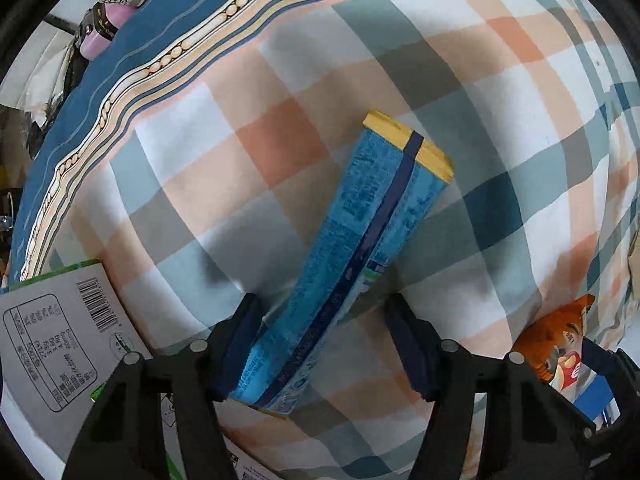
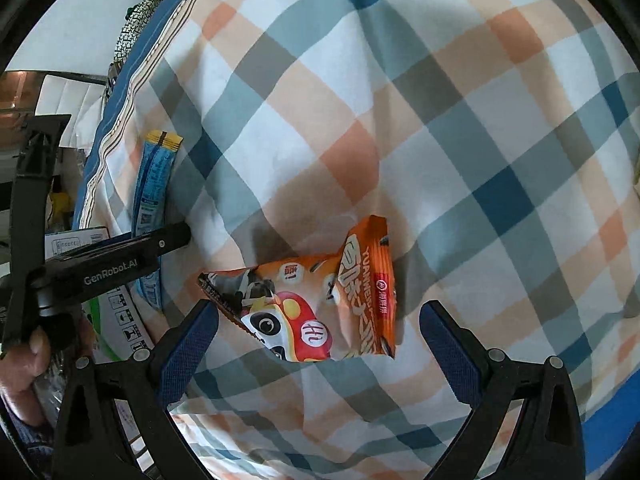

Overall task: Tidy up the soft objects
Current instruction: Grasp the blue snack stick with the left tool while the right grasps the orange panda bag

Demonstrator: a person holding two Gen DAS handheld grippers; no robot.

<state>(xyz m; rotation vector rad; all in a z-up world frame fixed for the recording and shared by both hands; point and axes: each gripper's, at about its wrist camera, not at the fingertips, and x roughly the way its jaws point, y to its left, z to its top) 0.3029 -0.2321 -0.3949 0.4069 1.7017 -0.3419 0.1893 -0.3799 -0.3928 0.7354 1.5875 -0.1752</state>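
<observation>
A long blue snack packet with a yellow end [image 1: 360,248] lies on the plaid bedsheet [image 1: 460,80]. My left gripper [image 1: 324,320] is open, its jaws on either side of the packet's near end, the left pad close to it. The packet also shows in the right wrist view [image 2: 154,184]. An orange snack bag with a cartoon face [image 2: 320,300] lies crumpled on the sheet. My right gripper [image 2: 318,332] is open around the bag's near edge, not closed on it. The orange bag also shows in the left wrist view [image 1: 560,344].
A white and green carton [image 1: 60,340] sits at the left of the blue packet, also seen in the right wrist view [image 2: 120,312]. The left gripper's body [image 2: 100,264] and the hand holding it are at the left. A blue patterned border [image 1: 120,64] marks the bed's far edge.
</observation>
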